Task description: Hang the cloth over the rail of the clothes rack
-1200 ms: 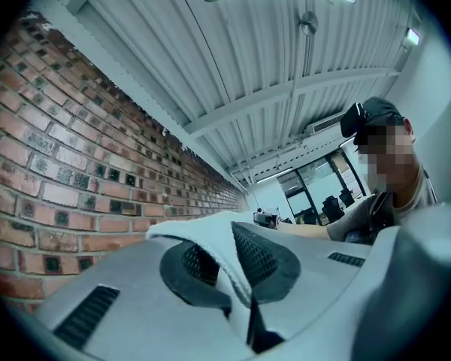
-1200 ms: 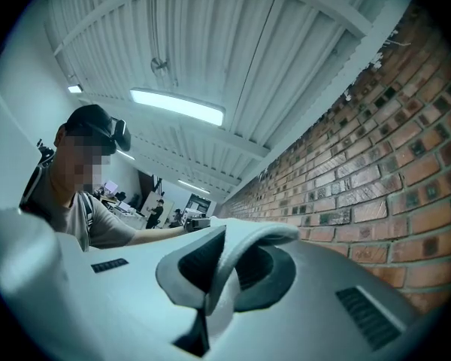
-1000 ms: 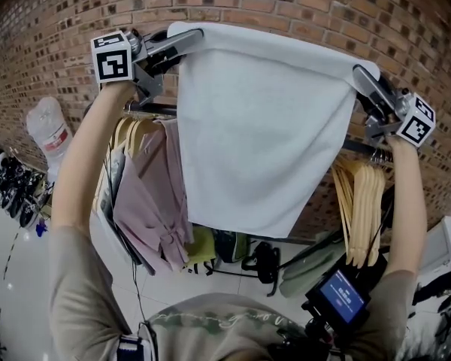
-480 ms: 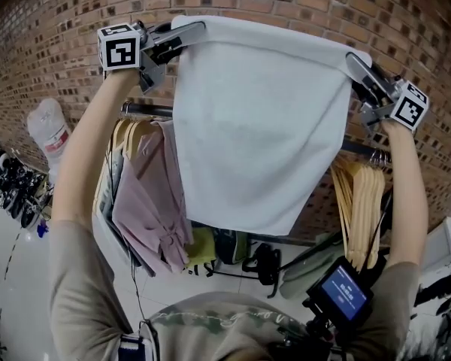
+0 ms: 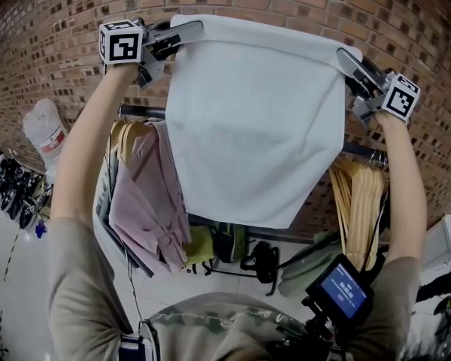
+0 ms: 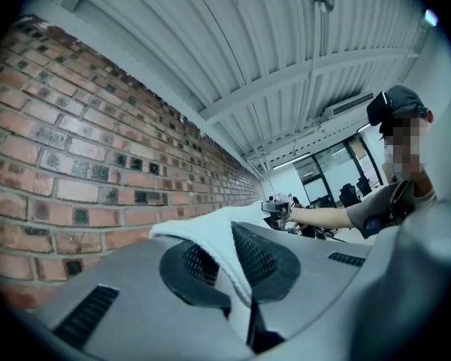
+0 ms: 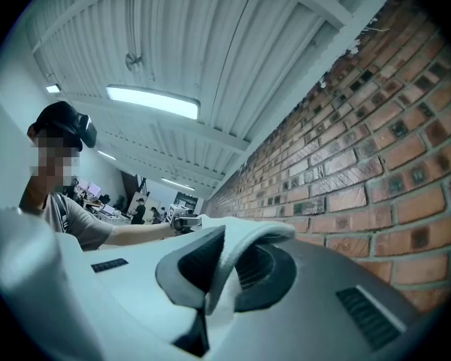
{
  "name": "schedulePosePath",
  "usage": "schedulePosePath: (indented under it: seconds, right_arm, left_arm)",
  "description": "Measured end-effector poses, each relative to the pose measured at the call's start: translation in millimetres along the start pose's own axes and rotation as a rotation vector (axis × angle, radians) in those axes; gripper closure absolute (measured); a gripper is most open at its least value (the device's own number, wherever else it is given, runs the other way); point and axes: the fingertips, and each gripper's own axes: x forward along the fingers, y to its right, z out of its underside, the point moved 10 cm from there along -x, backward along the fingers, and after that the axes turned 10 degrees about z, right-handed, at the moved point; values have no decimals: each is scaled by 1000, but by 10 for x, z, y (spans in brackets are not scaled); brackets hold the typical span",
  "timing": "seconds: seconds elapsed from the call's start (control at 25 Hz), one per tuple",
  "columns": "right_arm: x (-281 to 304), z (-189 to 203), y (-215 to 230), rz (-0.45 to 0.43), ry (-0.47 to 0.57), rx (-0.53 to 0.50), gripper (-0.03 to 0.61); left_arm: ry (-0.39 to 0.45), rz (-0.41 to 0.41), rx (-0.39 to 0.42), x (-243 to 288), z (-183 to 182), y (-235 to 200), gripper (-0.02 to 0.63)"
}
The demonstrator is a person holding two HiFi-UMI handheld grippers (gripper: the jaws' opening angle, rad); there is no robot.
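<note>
Head view shows a white rectangular terry cloth [image 5: 255, 119] spread flat and held up by its two top corners in front of a red brick wall [image 5: 52, 43]. The left gripper [image 5: 188, 32], grey with a black-and-white marker cube, is clenched on the cloth's top left corner. The right gripper [image 5: 349, 60], of the same make, is clenched on the top right corner. The top edge runs nearly taut between them, sloping a little down toward the right.

The dark metal rail of the clothes rack [image 5: 139, 112] runs across below that top edge. The cloth hangs in front of the rail's middle and hides it, so whether the fabric touches the rail cannot be told. The cloth's lower edge reaches well below the rail.

At the rack's left end a pale pink shirt [image 5: 146, 194] hangs just beside the cloth's left edge. At the rack's right end a bunch of light wooden hangers [image 5: 361, 201] hangs below the right gripper.

Left gripper view has the left gripper [image 6: 229, 269] with its dark ribbed pads pressed on a fold of the cloth [image 6: 210, 235], which bulges out above the tips. Right gripper view has the right gripper [image 7: 222, 265] pinching the cloth [image 7: 240, 239] the same way, with the brick wall close on the right.
</note>
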Motion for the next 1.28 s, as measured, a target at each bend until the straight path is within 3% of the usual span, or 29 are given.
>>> schedulePosePath:
  seconds: [0.36,0.48,0.6,0.88,1.0,1.28]
  right_arm:
    - [54,624,350,73,-105,132,561]
    - [23,819,427,85,-182,127,561]
    - [33,873,406,83,-225,115,561]
    - [33,858,386,89,-223,133,561]
    - [55,898,400,85,-237,156,561]
    - [41,899,358,79,-243,172,561]
  left_arm:
    - [-52,3,-126,146,575,-333,597]
    - [-133,19,-214,214,849,-416,597]
    - [-147,32,-269,219,1065,-459,597]
    - [-121,64,-290,205,1106,-471,597]
    - [-134,64,-333,180,1146,-470,597]
    - [-165,57,-351,210,1188,-440,597]
